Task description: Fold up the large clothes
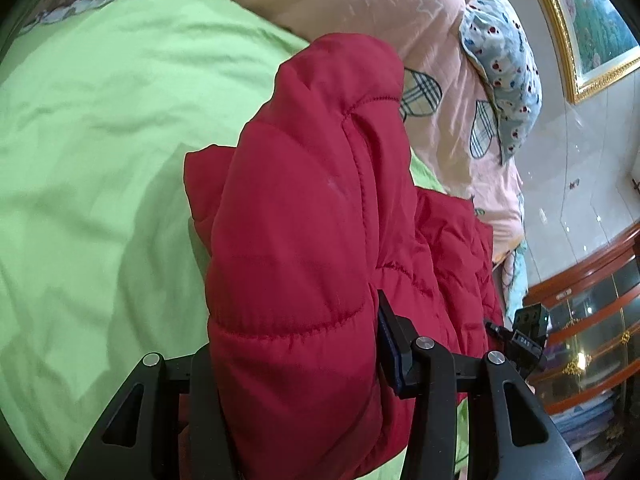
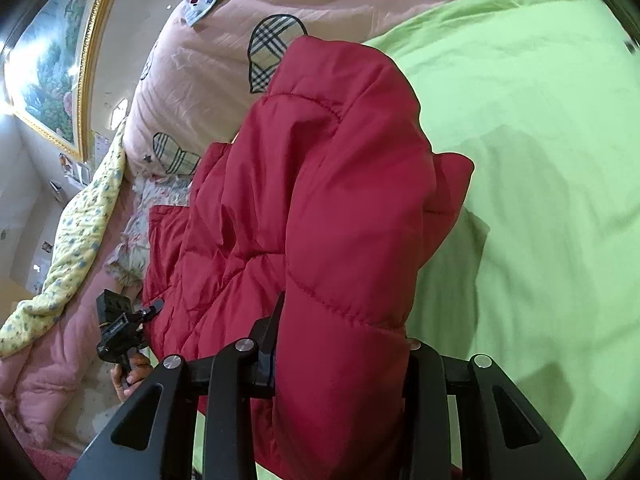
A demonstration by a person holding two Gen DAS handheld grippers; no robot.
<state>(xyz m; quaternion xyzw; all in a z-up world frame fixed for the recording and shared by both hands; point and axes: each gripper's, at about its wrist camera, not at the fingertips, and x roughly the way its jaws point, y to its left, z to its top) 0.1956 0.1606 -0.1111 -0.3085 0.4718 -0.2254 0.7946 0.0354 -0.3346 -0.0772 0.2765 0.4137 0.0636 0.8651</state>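
left gripper (image 1: 296,360): pinching red puffy jacket (image 1: 304,220) | right gripper (image 2: 340,360): pinching jacket too | jacket: middle of frame, hanging over green bed sheet (image 1: 100,120)

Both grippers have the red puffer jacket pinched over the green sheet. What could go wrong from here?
1. The red jacket is thick and slick; the left gripper and right gripper each pinch only an edge fold, which may slip.
2. Its loose middle sags onto the green sheet and could drag into an uneven fold.
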